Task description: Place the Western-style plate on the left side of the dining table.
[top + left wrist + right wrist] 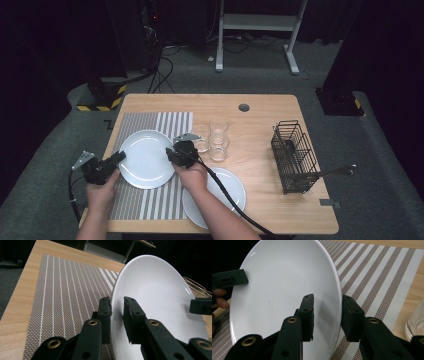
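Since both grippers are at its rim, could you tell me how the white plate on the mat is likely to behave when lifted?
The plate looks like glazed ceramic, so probably stiff and breakable if dropped. Its glossy surface reflects light, so the rim may slip between the jaws of the left gripper. The right gripper straddles the opposite rim with a gap, so the plate could tilt.
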A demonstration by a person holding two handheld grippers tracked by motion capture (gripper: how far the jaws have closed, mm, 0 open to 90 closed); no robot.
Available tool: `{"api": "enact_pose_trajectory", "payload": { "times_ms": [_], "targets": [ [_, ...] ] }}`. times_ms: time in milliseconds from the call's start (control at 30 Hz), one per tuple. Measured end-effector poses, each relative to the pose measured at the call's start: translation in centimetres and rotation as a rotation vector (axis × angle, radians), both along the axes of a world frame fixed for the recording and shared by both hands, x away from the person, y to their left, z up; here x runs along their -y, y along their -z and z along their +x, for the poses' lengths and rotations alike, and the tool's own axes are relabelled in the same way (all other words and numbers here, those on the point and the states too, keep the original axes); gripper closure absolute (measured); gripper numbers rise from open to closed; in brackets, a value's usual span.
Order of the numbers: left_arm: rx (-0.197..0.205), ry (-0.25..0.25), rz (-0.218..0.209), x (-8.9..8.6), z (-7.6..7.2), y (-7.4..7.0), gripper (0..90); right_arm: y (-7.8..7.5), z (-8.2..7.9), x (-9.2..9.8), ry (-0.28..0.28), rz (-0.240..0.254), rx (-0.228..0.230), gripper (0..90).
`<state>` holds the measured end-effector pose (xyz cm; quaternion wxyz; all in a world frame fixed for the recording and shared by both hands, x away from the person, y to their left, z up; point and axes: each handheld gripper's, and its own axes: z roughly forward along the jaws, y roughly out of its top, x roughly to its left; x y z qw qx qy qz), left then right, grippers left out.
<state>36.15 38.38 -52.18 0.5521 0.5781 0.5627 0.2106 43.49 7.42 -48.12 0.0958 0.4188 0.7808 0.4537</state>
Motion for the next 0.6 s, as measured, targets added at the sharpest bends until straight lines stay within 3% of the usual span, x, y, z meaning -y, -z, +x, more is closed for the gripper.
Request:
{"api": "enact_pose_trajectory", "payload": {
  "times_ms": [600],
  "targets": [
    [-0.018,-0.007,0.011,0.13,0.18,0.05,76.7,0.38,0.47,-0.19,0.000,-0.012,-0.032,63.7]
  ]
}}
